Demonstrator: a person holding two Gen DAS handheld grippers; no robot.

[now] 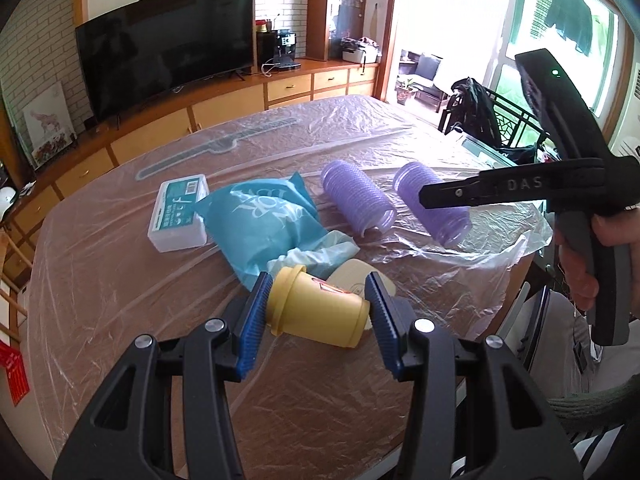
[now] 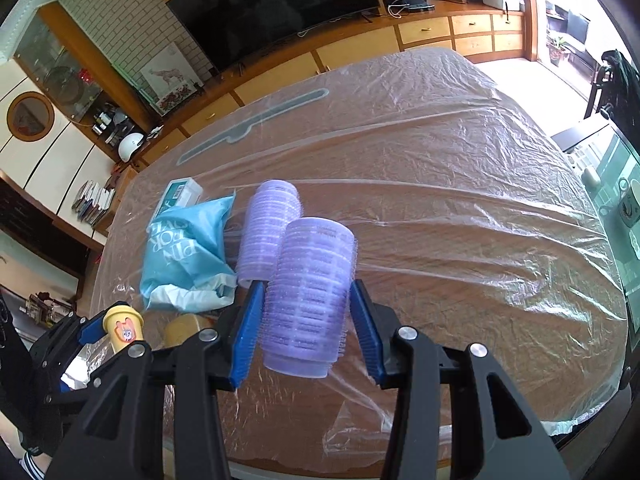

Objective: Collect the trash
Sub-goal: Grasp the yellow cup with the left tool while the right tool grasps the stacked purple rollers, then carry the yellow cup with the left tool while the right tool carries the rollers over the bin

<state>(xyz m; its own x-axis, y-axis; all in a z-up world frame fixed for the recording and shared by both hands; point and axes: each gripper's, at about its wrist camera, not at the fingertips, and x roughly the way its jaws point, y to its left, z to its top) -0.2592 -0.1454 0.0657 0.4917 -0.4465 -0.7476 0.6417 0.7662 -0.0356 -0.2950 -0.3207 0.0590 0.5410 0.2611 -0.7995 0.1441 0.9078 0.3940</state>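
A bench wrapped in wrinkled clear plastic film carries everything here, and the teal plastic bag lying near its middle serves as the landmark. Beyond the bag, against the far wall, a dark television stands on a wooden cabinet.

Touching the bag's far left corner lies a white rectangular box with a teal label. Just right of the bag, a purple hair roller lies on its side on the film. A second purple hair roller sits further right of the bag, gripped between the blue pads of the right hand-held gripper, which is closed on its ribbed sides; from the left wrist view the roller's lower end seems near the film, though whether it touches cannot be told.

On the near side of the bag, the left hand-held gripper is closed on a small yellow cup, held tilted with its lidded rim toward the bag. A beige flat pad lies just behind the cup, close to the bag's near edge.
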